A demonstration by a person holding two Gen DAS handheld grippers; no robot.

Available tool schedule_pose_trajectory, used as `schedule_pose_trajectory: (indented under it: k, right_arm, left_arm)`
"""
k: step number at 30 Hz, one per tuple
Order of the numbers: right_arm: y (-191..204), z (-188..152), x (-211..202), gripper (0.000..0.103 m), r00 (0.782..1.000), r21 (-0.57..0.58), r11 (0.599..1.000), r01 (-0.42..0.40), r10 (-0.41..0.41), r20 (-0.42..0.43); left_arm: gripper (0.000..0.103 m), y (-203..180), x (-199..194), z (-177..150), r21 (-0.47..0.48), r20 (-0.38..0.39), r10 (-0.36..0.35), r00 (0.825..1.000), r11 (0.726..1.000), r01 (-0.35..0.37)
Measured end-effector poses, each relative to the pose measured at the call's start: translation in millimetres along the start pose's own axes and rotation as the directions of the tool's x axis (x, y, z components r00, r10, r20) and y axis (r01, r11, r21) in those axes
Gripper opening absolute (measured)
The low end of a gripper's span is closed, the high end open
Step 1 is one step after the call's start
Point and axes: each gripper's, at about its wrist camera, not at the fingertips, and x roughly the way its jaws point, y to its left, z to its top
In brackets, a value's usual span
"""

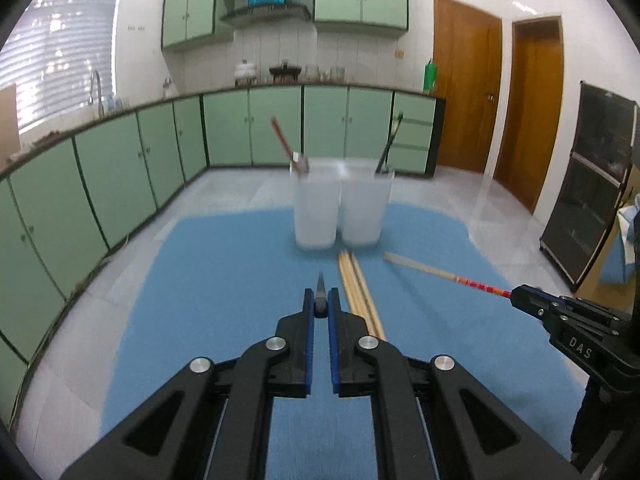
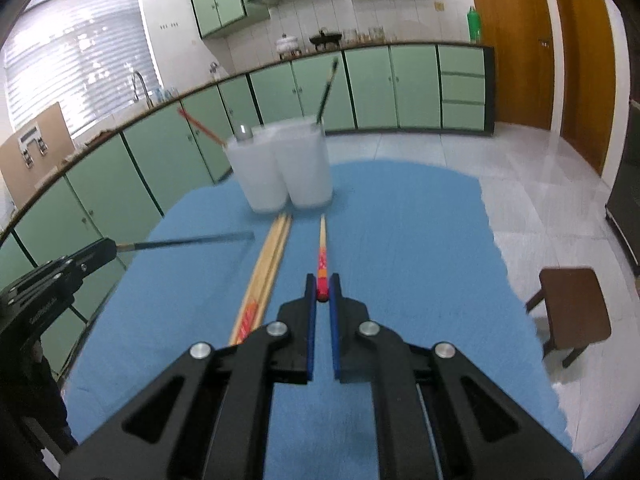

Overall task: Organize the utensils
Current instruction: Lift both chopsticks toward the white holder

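Note:
Two frosted white cups (image 1: 338, 208) (image 2: 286, 168) stand side by side on a blue mat. The left cup (image 1: 315, 206) holds a red-handled utensil (image 1: 282, 142) and a spoon; the right cup (image 1: 366, 206) holds a dark chopstick (image 1: 388, 144). My left gripper (image 1: 321, 304) is shut on a dark chopstick (image 1: 320, 286) that points toward the cups, also in the right wrist view (image 2: 188, 242). My right gripper (image 2: 323, 290) is shut on a red-ended wooden chopstick (image 2: 322, 248), also in the left wrist view (image 1: 440, 274). Several wooden chopsticks (image 1: 358, 292) (image 2: 266, 264) lie on the mat between the grippers.
The blue mat (image 1: 224, 280) (image 2: 400, 240) covers a table with its edges on the left and right. A brown stool (image 2: 572, 308) stands on the floor at the right. Green cabinets (image 1: 120, 168) run along the far wall and left.

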Motion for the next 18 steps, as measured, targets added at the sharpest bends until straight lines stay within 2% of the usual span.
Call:
schedule_pose_trajectory:
  k: [7,13,18]
  right_arm:
    - [7.0,61.7,-27.8,0.005,0.994,-0.047,0.998,-0.051,0.055,0.092]
    - [11.9,117.4,-29.7,0.005,0.99,-0.077,0.991,-0.105,0.111,0.087]
    - [19.6,159.6,-30.7,0.005,0.986,-0.121,0.986,-0.111,0.124,0.11]
  left_arm:
    - [0.007,-2.6,-12.5,47.0,0.013,0.076,-0.044,0.996,0.999,0.043]
    - [0.007,-1.9,-17.8,82.9,0.026,0.111,-0.089,0.99,0.996,0.087]
    - [0.007,1.0,-24.1,115.5,0.022,0.155,-0.129,0.979,0.992,0.127]
